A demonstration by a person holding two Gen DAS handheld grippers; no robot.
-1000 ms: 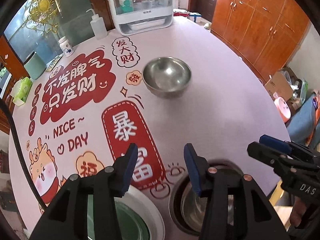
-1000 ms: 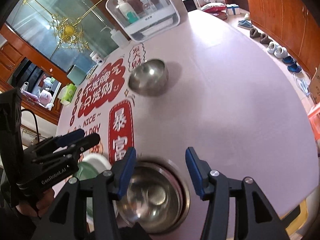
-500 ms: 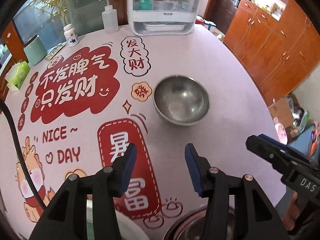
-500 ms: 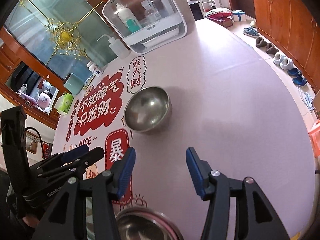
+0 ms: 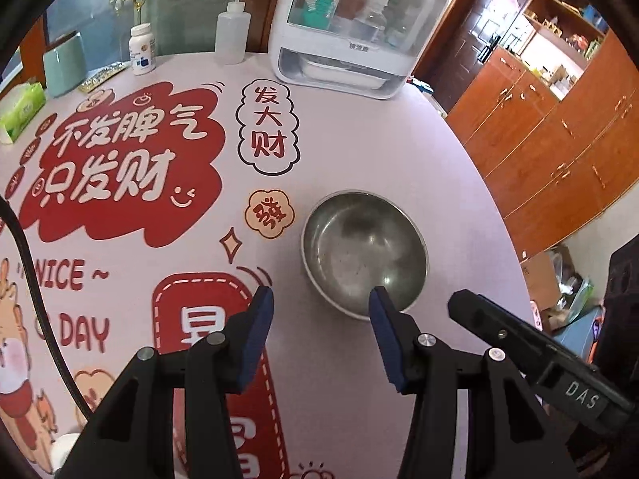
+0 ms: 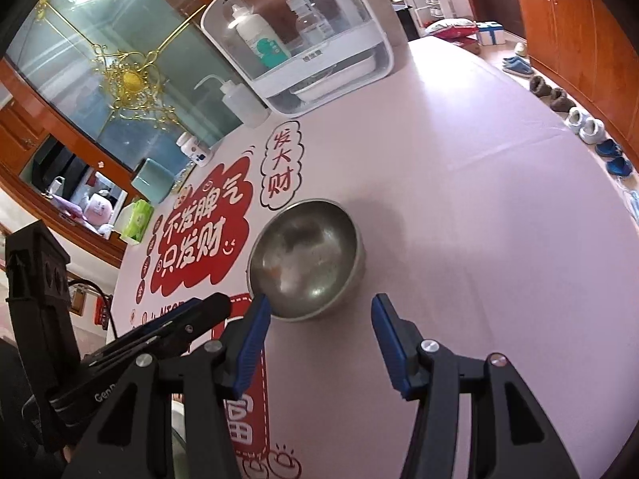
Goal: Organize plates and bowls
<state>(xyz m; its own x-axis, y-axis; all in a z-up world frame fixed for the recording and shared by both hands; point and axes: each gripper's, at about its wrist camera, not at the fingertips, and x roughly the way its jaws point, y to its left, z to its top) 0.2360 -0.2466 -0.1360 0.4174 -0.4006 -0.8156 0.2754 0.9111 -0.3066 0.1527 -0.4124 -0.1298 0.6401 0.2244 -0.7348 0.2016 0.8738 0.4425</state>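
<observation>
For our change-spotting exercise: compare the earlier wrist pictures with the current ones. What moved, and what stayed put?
Both grippers, left gripper and right gripper, advanced across the table toward the steel bowl, leaving the nearer dishes behind. Nothing was gripped or released. The bowl itself and both jaw openings stayed unchanged.

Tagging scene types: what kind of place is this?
Probably a home dining room: large round table with a printed pink tablecloth, orange-brown wooden cabinets, and shoes lined up on the floor.

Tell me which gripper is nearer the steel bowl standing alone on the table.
Left, though only slightly. The left gripper has one fingertip overlapping the steel bowl's near rim, the bowl lying off to its right. The right gripper is centred just short of the bowl. Both are open and empty.
</observation>
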